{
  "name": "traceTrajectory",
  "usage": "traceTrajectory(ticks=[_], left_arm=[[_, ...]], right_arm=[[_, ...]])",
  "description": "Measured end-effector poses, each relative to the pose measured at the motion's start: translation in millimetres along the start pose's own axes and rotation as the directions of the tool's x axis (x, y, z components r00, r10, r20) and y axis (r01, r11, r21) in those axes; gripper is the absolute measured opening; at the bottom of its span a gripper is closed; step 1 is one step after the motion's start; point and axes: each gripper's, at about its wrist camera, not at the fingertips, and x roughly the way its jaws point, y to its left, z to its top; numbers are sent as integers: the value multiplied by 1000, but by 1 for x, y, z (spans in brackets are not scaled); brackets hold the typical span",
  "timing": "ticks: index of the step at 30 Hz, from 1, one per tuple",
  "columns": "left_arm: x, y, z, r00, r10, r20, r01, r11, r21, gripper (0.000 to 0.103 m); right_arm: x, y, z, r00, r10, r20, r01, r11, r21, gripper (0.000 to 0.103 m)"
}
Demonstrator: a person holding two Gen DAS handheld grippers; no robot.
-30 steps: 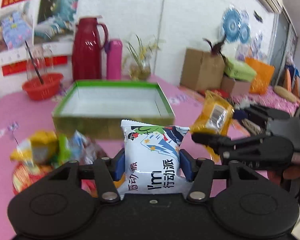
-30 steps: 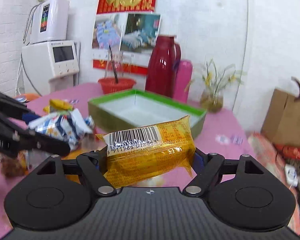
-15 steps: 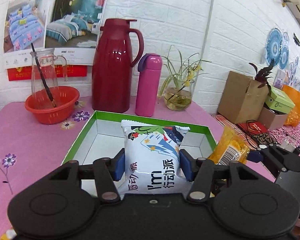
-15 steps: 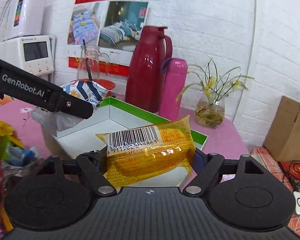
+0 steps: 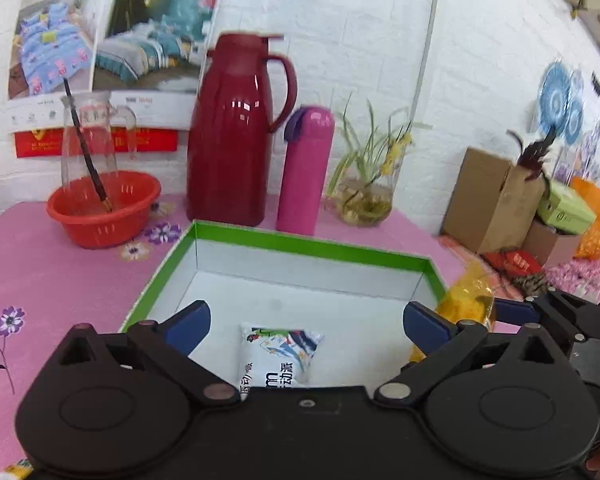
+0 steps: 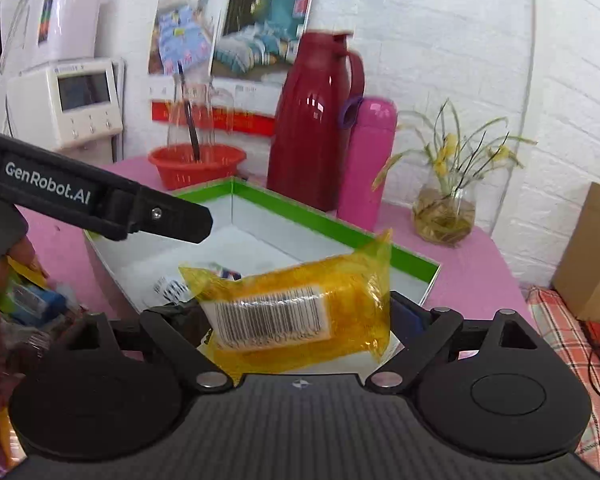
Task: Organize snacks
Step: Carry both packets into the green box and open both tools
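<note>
a: the left gripper [image 5: 306, 324] has just been opening. its jaws stand wide, and the white snack packet [image 5: 278, 354] lies loose on the floor of the green-rimmed box [image 5: 312, 245], between the blue pads but touched by neither.

b: and the right gripper [image 6: 300, 316]?

a: clamped on the yellow snack packet [image 6: 296, 308], held above the box's near right corner. the packet tilts, one end higher than the other.

b: what might go wrong?

a: i'd judge the yellow packet could catch the near rim and drop onto the pink tablecloth [image 5: 60, 280] if let go too early. it could also land on top of the white one instead of beside it. the two grippers hang close together over the box, so a knock between them looks possible.

b: anything in the way?

a: behind the box stand a red thermos jug [image 5: 236, 132], a pink flask [image 5: 306, 168] and a plant vase [image 5: 366, 200], with a red basket [image 5: 102, 208] off to the left. none blocks the box. loose snacks [image 6: 24, 304] wait left of it.
</note>
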Motion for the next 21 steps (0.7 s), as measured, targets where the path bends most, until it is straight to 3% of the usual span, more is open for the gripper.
traceTrajectory(ticks=[2,7,10,12,13,15,17,21], left_arm=[[-19,-6,4,1000,-3,31,3,1000,1,103],[-53,-15,8,998,27,59,-27,1000,-1,103],[-72,-12,4,996,40,76,-40,999,-1,103],[-74,-13,5,996,43,79,-42,999,-16,103],[-75,-13,6,996,51,68,-49,998,-31,103],[-80,-13,4,997,44,62,-41,998,-46,103],[-93,-10,-3,996,42,79,-41,999,-15,103],[-115,1,-25,990,109,88,-111,994,20,103]], right_arm=[[-11,3,5,998,1,55,0,1000,-29,103],[-6,8,13,998,-56,27,58,996,-70,103],[-11,3,14,999,7,48,-6,1000,-27,103],[5,6,22,1000,19,2,-19,999,-42,103],[15,9,28,999,-28,-35,26,999,-45,103],[14,7,32,996,-78,-35,78,997,-7,103],[0,0,28,1000,-30,9,29,998,54,103],[-29,-6,9,1000,24,-3,-23,987,158,103]])
